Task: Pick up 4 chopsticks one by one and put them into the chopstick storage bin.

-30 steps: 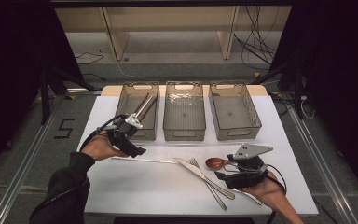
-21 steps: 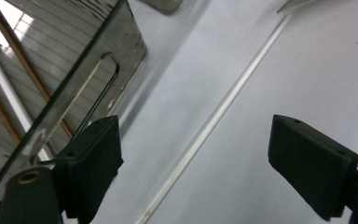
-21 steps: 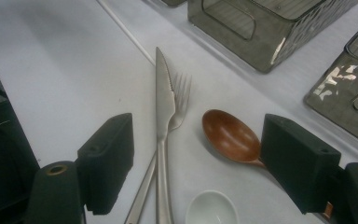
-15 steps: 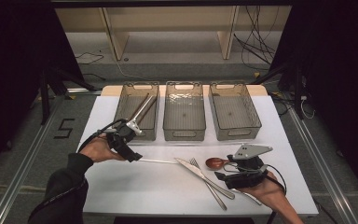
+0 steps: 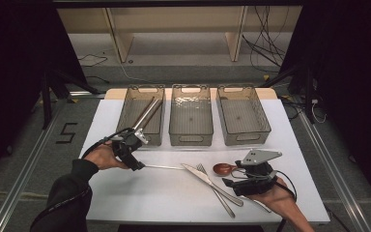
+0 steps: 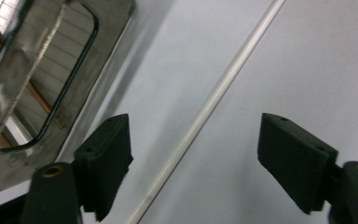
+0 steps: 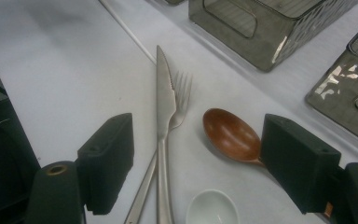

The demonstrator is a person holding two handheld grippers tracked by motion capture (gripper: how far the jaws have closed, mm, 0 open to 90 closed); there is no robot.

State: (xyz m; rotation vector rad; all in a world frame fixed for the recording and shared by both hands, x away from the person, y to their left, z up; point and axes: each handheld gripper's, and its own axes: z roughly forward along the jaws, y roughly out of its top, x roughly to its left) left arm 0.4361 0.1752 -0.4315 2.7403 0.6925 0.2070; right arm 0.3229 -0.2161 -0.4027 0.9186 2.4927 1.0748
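The thing in hand is a thin silvery chopstick (image 6: 205, 112), a slim straight rod with a dull metal sheen. In the left gripper view we see it run from the top right of the frame down to the bottom middle, lying flat on the white table (image 6: 307, 60). In the high view it lies left of centre (image 5: 164, 167), just below the left bin (image 5: 125, 118).

Our left gripper (image 6: 196, 163) hangs over it with its jaws apart, one on each side of the rod, neither pad touching it; the jaws have just been closing a little. Our right gripper (image 7: 198, 163) sits in the lower right of the high view, its jaws wide apart with nothing between the pads.

We count three clear grey bins in a row across the upper middle of the high view: the left one, a middle one (image 5: 191, 116) and a right one (image 5: 244, 116). The left bin holds what look like two metal rods (image 5: 146, 115) leaning toward its near wall. On the table we count one knife (image 7: 164, 121) crossing one fork (image 7: 179, 100), one brown wooden spoon (image 7: 230, 135) and one white spoon bowl (image 7: 212, 211).

The table's left part and its lower middle lie bare. The chopstick lies well in from the table's left and near edges, and the bin's near wall stands close above it.
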